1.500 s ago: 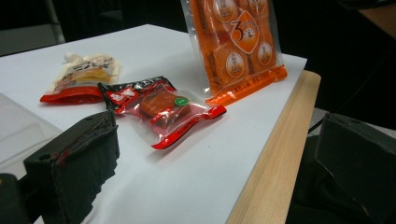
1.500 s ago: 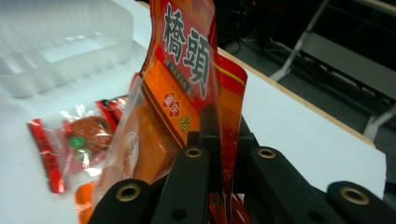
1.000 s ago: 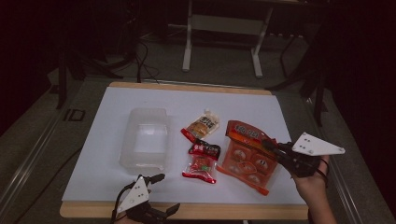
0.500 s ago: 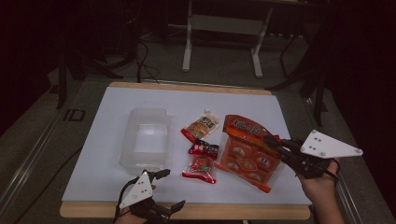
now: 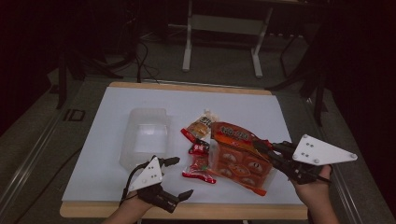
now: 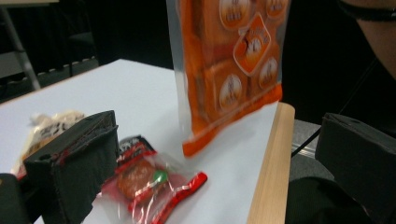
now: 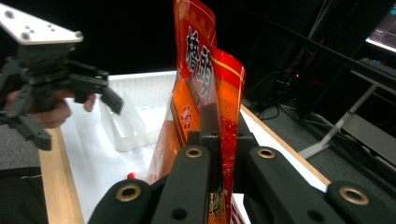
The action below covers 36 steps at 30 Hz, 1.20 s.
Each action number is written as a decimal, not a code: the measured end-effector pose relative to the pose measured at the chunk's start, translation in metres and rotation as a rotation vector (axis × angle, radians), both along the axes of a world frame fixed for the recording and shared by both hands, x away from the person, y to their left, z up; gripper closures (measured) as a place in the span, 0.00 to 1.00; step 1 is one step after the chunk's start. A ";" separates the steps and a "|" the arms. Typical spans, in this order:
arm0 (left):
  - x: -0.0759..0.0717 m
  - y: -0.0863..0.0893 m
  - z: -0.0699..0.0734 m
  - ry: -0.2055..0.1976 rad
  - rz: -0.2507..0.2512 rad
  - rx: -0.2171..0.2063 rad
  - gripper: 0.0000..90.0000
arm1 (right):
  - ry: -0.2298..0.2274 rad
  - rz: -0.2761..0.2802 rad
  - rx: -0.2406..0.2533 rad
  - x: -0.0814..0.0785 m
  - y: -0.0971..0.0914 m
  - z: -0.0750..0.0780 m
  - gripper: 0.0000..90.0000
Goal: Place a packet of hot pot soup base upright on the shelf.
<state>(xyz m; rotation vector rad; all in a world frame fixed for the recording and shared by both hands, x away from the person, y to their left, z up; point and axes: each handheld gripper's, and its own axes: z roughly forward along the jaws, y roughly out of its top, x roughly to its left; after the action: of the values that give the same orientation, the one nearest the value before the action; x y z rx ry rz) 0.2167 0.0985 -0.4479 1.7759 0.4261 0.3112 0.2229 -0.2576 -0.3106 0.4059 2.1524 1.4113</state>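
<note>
**Orange bag pinched at its edge and lifted off the bench**

Right gripper (image 5: 262,145), held in the person's right hand at the bench's near right corner: fingers pressed together on the right edge of the orange snack bag (image 5: 238,158). The right gripper view shows the fingers (image 7: 211,122) clamped on the glossy red-orange film, the bag (image 7: 201,93) standing up and curling above them.

The left gripper view shows the bag (image 6: 229,70) hanging upright, its bottom seam clear of the white bench (image 6: 140,93), close to the near wooden edge.

Left gripper (image 5: 180,177), at the near edge of the bench, left of centre: fingers spread wide, nothing between them. It sits just in front of the clear plastic container (image 5: 144,137); one finger (image 5: 169,160) lies close to the container's near rim.

Loose on the bench between the two grippers:
- small red packet (image 5: 200,168), flat, just left of the bag's lower part; seen close in the left gripper view (image 6: 149,182) beside the left finger.
- a darker red packet (image 5: 198,148) just behind it.
- tan snack packet (image 5: 200,125) farther back, near the bag's top corner.

Container lies empty-looking, left of centre, well apart from the bag.
</note>
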 end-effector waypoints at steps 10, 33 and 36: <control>0.022 -0.006 0.021 -0.006 -0.054 -0.025 0.00 | -0.002 0.053 -0.004 -0.004 0.015 0.004 0.99; 0.038 -0.038 0.038 -0.047 -0.225 -0.043 0.31 | 0.002 0.149 0.003 -0.011 0.041 0.004 0.99; 0.040 -0.038 0.037 -0.040 -0.259 -0.048 0.42 | 0.003 0.154 0.003 -0.011 0.042 0.005 0.99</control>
<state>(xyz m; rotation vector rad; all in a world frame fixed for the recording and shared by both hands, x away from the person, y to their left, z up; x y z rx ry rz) 0.2566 0.0603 -0.4111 1.7510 0.1706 0.1518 0.2122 -0.2159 -0.3059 0.2471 2.2245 1.4975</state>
